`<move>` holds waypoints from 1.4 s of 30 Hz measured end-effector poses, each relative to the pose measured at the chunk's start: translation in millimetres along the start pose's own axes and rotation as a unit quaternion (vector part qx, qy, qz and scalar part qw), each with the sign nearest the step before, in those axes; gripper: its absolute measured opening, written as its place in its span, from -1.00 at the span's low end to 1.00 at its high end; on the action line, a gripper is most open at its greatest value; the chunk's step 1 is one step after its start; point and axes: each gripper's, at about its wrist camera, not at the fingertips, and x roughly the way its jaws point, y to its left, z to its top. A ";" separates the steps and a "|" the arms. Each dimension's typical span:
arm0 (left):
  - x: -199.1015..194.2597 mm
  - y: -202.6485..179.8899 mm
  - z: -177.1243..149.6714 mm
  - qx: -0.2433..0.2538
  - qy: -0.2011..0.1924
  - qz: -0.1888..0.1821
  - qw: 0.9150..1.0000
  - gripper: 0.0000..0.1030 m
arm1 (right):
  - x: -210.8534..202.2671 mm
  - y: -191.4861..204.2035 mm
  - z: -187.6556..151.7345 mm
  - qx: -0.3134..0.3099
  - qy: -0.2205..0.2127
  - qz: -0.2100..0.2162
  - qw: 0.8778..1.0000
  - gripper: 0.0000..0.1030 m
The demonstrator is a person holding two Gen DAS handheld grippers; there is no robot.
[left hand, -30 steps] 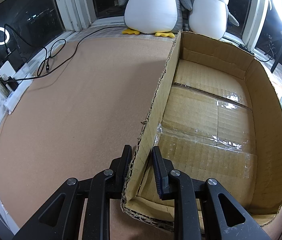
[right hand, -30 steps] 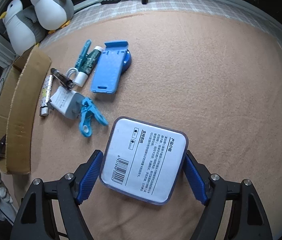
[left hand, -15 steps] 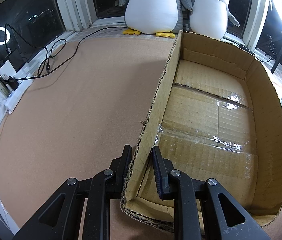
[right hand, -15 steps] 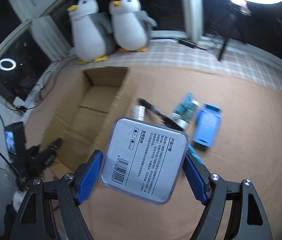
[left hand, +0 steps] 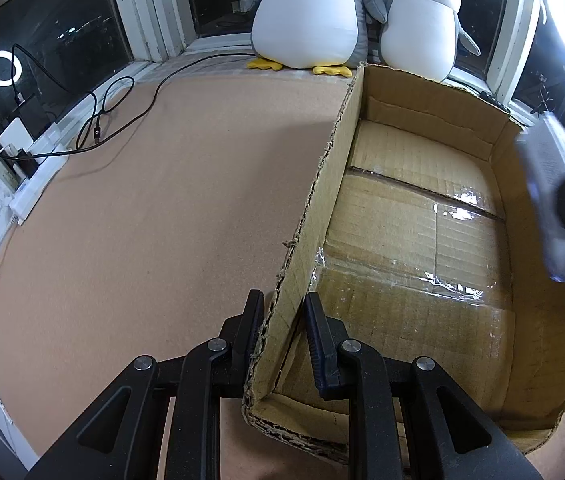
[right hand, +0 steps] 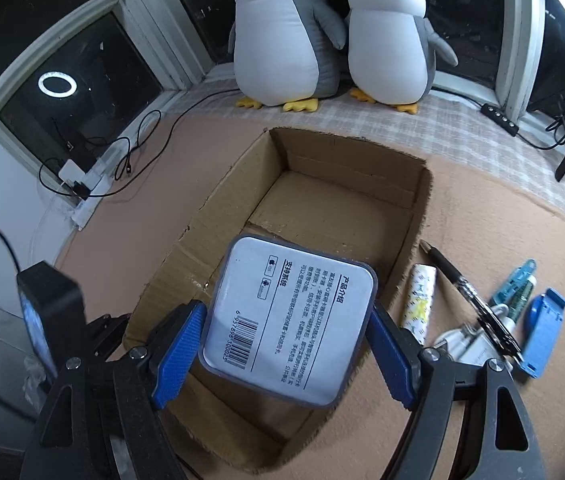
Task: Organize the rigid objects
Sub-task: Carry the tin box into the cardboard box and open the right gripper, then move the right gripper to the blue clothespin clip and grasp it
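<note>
My left gripper is shut on the left wall of the open cardboard box, near its front corner. My right gripper is shut on a flat white square case with a barcode and printed text, held above the box interior. That case shows as a blurred pale shape over the box's right wall in the left wrist view. On the carpet right of the box lie a white tube, a black pen, a blue stand and a teal item.
Two plush penguins sit on the window ledge behind the box. A power strip with cables lies at the far left by the window. The box floor holds nothing. Bare carpet spreads left of the box.
My right gripper has swung left with the white case, from over the carpet by the loose items to above the box. The left gripper has stayed clamped on the box wall.
</note>
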 end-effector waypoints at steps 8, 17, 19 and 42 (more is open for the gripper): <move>-0.3 -0.8 -0.8 -0.003 -0.002 -0.002 1.000 -0.56 | 26.8 5.3 7.8 -0.008 0.023 -0.008 1.000 0.49; -0.3 -0.7 -0.8 -0.003 -0.002 -0.002 1.000 -0.56 | 33.2 13.3 4.6 -0.032 0.030 -0.021 0.999 0.51; -0.7 -1.2 -0.8 -0.002 -0.002 -0.002 1.000 -0.56 | 31.6 12.8 5.7 -0.031 0.028 -0.021 0.999 0.51; -1.8 -3.2 -1.8 0.006 -0.005 0.005 1.000 -0.56 | -81.1 -94.1 -66.7 0.090 -0.046 -0.067 0.993 0.51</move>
